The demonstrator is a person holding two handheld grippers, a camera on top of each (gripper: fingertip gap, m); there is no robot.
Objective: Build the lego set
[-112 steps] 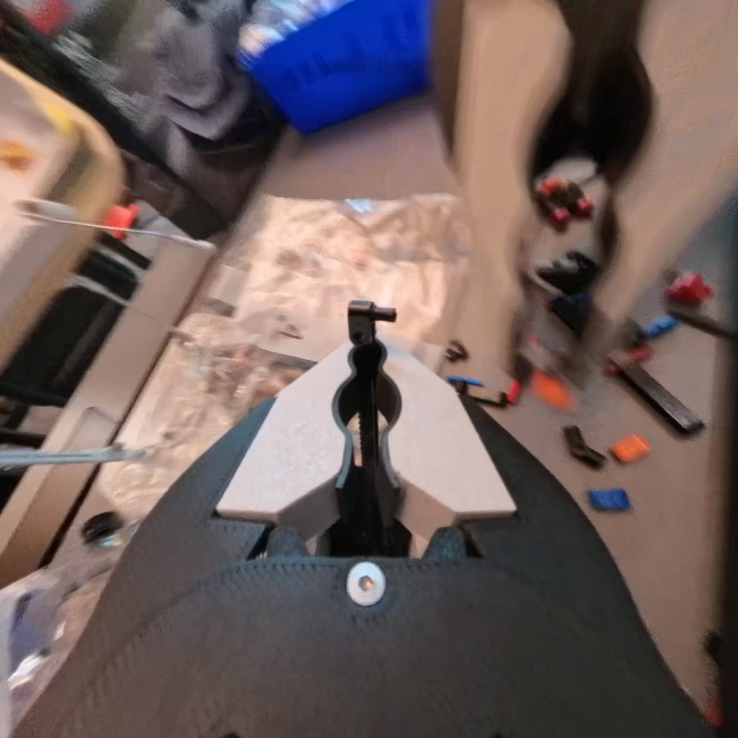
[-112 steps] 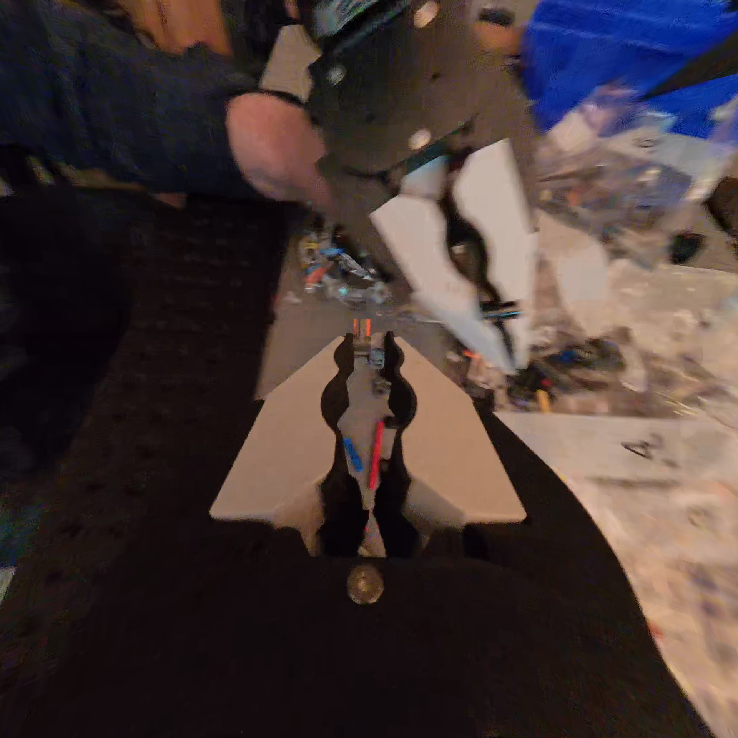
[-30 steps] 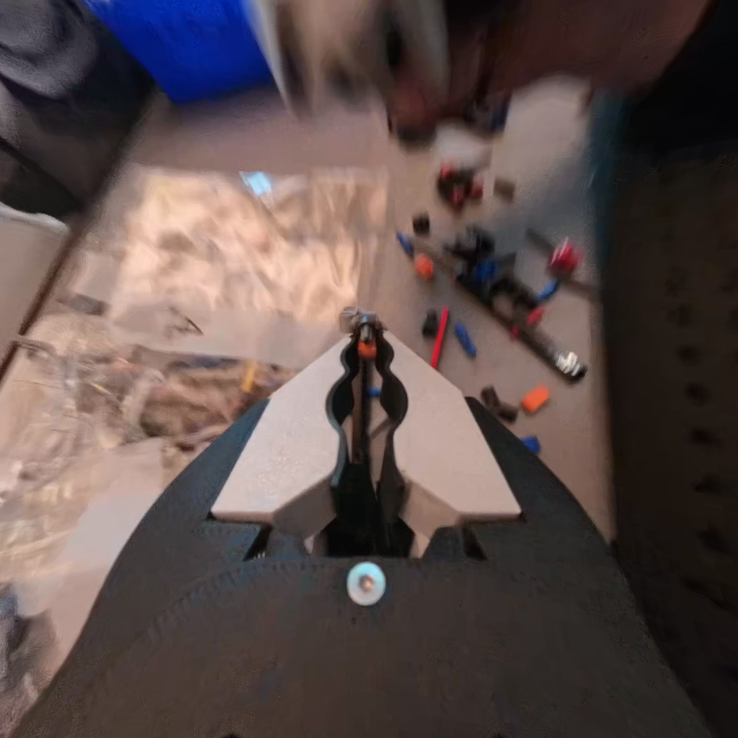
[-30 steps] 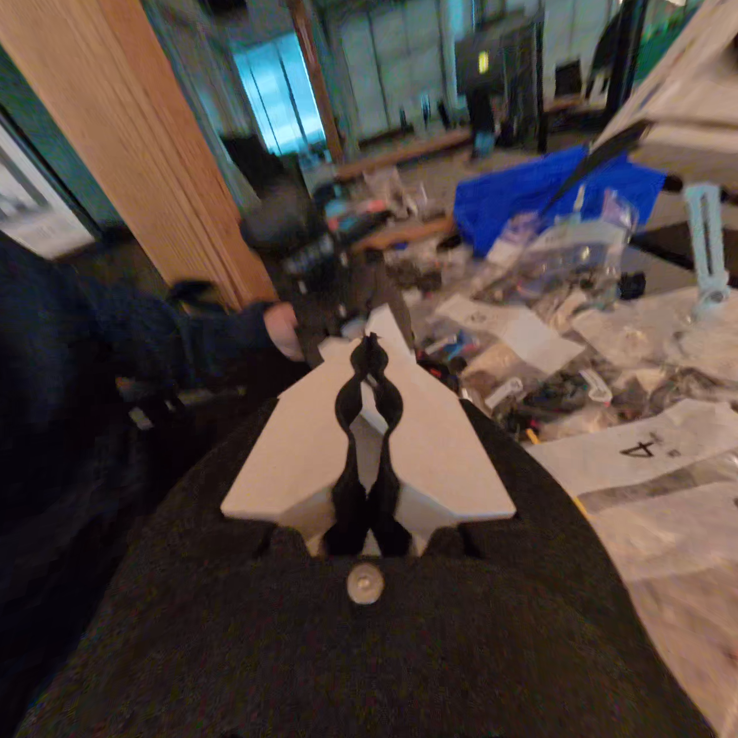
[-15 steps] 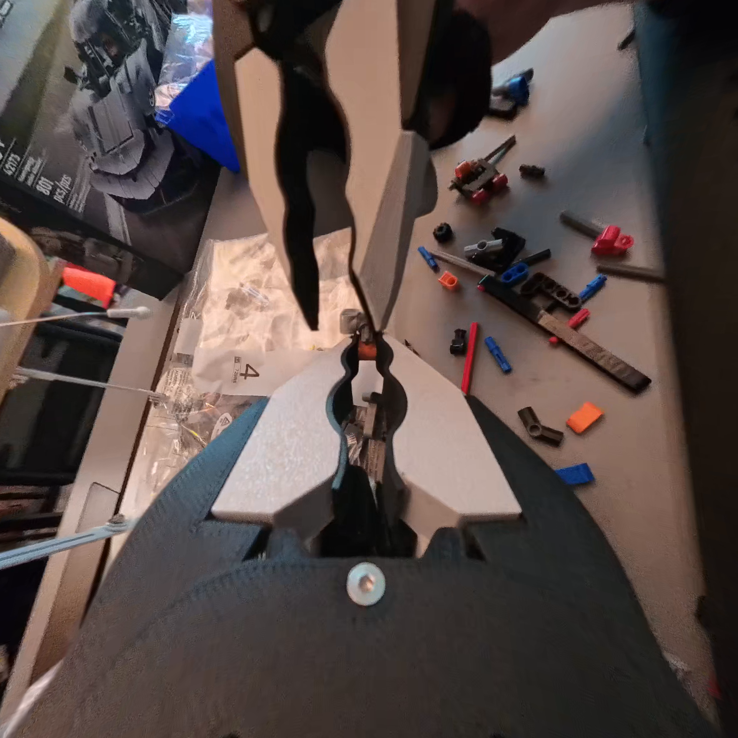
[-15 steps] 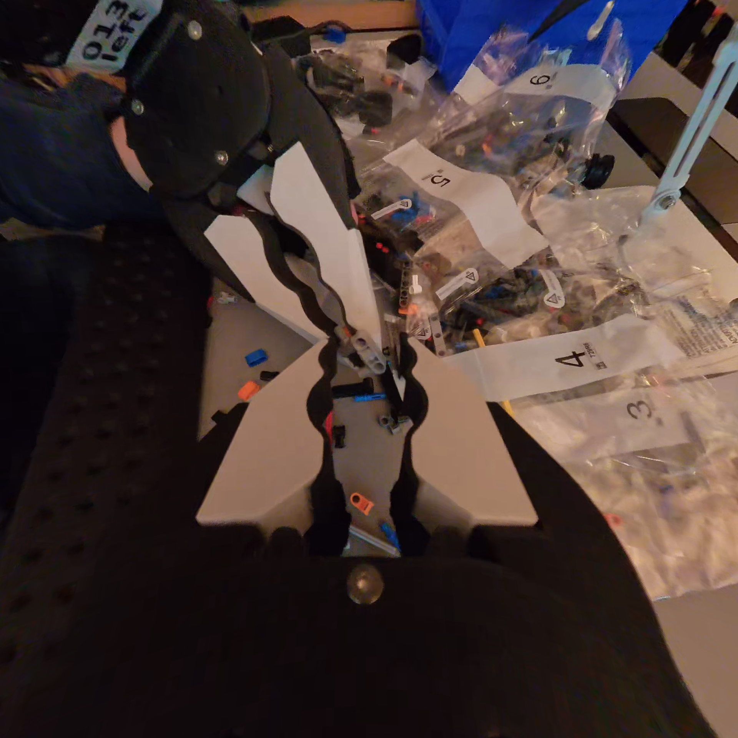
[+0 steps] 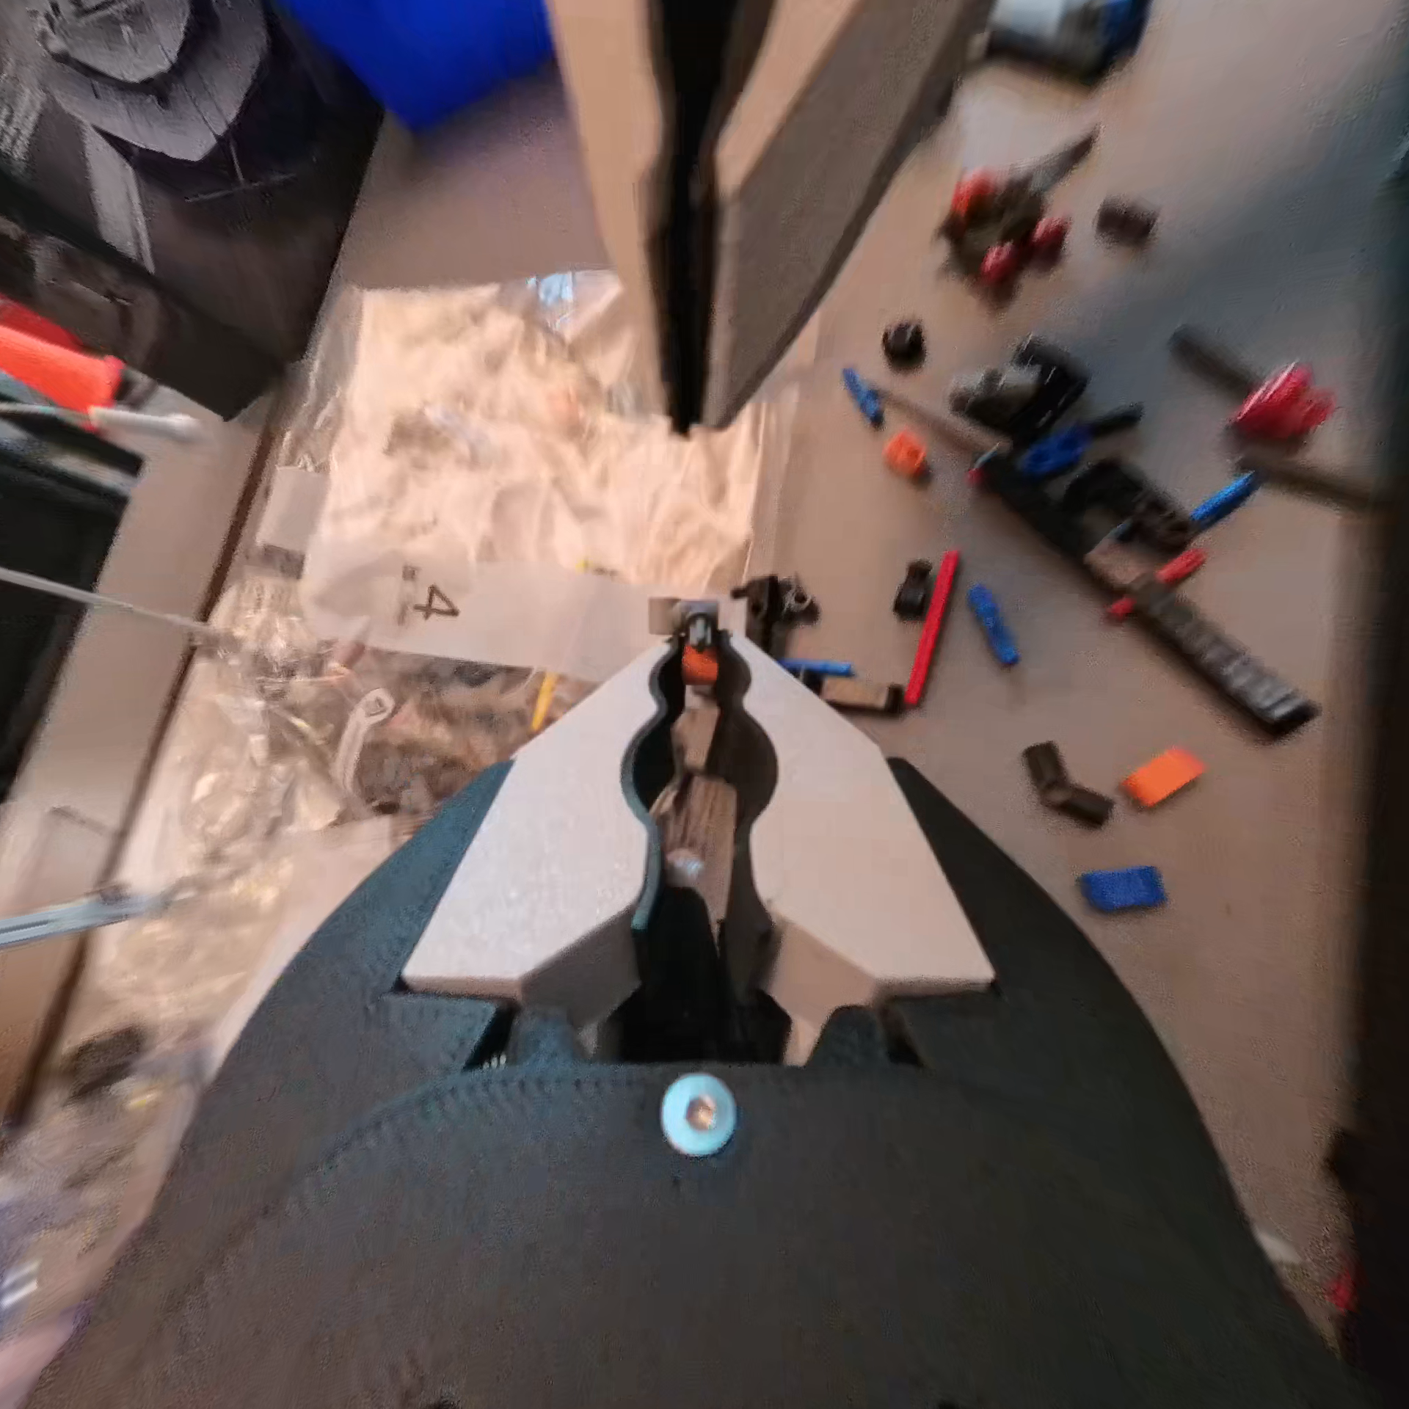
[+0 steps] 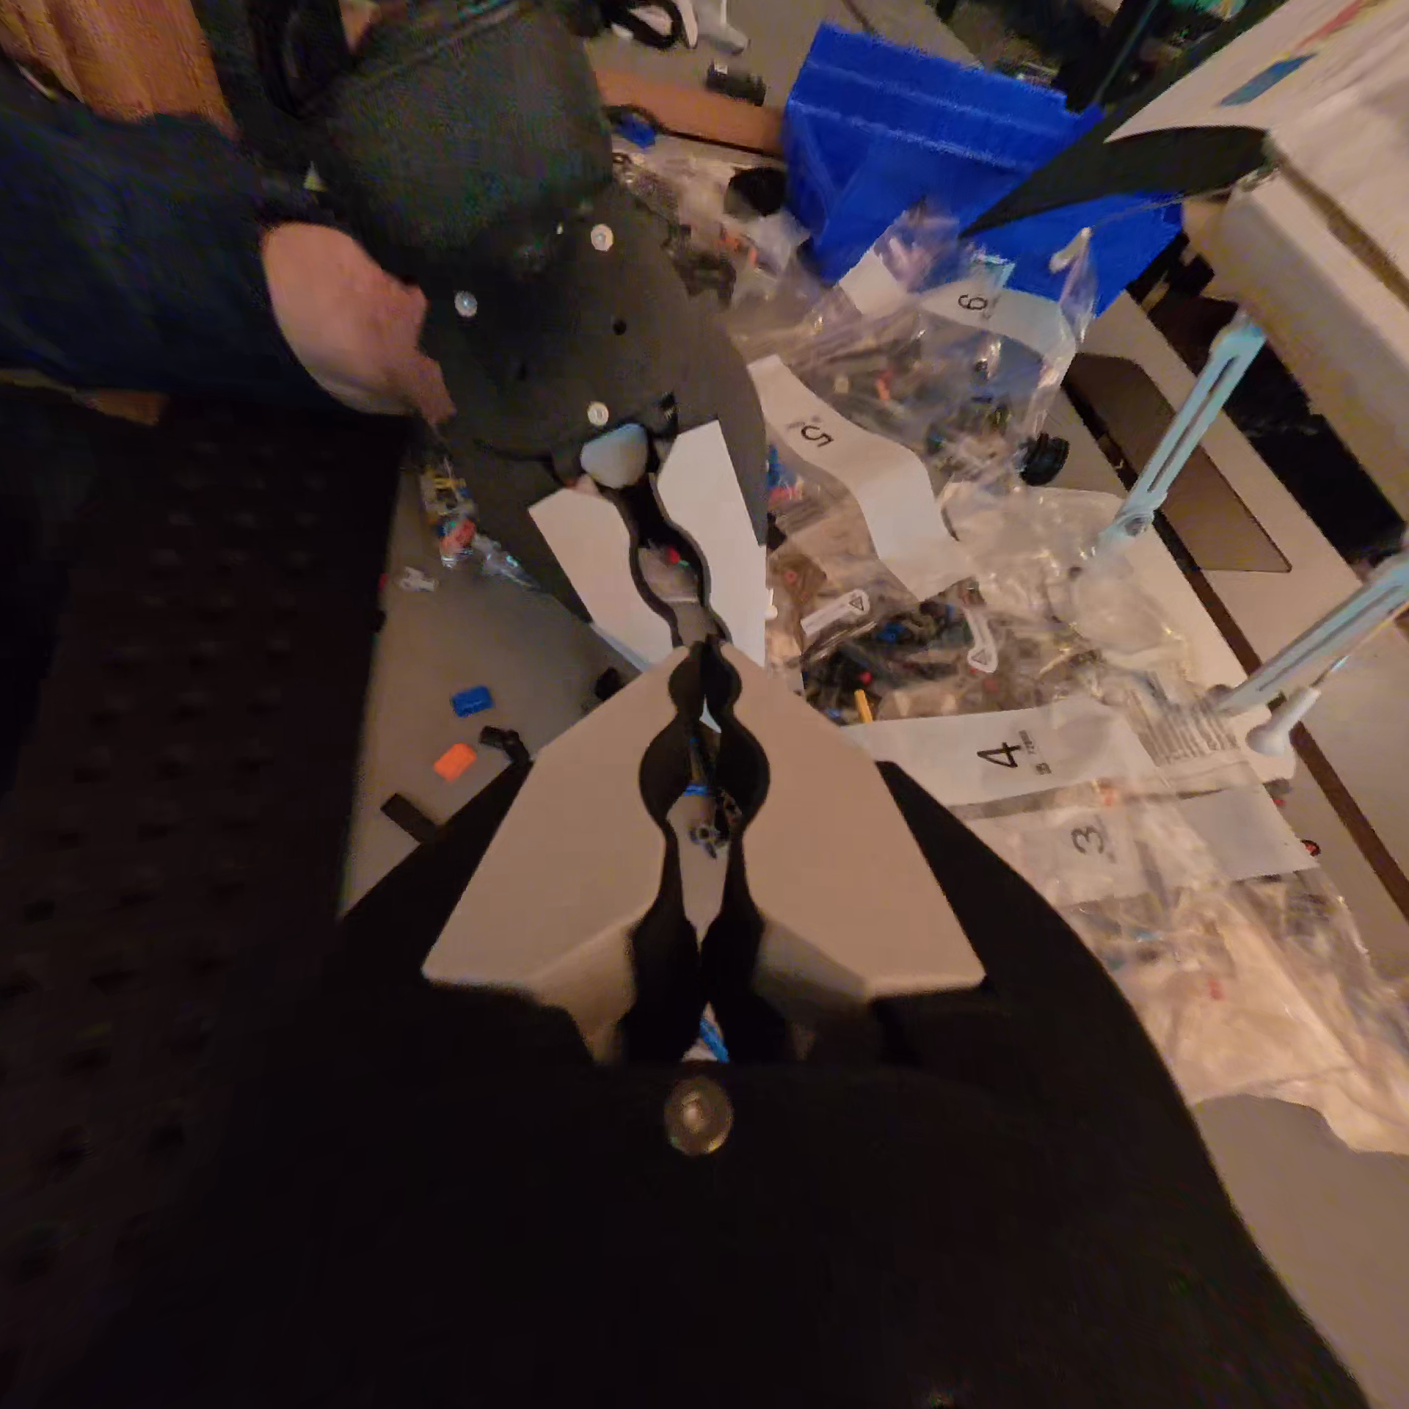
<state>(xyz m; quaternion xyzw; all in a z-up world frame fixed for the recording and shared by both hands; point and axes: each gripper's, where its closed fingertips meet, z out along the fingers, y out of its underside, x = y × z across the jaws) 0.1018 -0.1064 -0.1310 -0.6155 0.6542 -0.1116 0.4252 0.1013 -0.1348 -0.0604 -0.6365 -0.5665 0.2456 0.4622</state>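
Note:
My left gripper [image 7: 698, 648] is shut on a small lego assembly [image 7: 700, 665]: a dark beam between the jaws, with an orange piece and a grey piece at the tip. My right gripper [image 8: 705, 648] has its jaws closed; I see nothing held at its tip. In the left wrist view the right gripper [image 7: 684, 423] hangs from above, its tip a little beyond the assembly. In the right wrist view the left gripper [image 8: 682, 637] points at my right gripper's tip, almost touching. A person's hand [image 8: 351, 328] holds the left gripper.
Loose pieces lie on the grey table: a long black beam [image 7: 1189, 610], a red axle [image 7: 932, 637], an orange tile [image 7: 1163, 774], a blue tile [image 7: 1121, 888]. Numbered plastic bags of parts [image 8: 991, 755] cover the far side. A blue bin [image 8: 915, 152] and a white box [image 8: 1334, 152] stand behind. There is about 7 cm between the tips of the two grippers. Between my left fingertips and the orange tile [image 7: 1163, 774] there is roughly 11 cm.
My right gripper was open half a second ago and is now closed. Its tip has drawn back from the left gripper's tip. The left gripper still holds the assembly.

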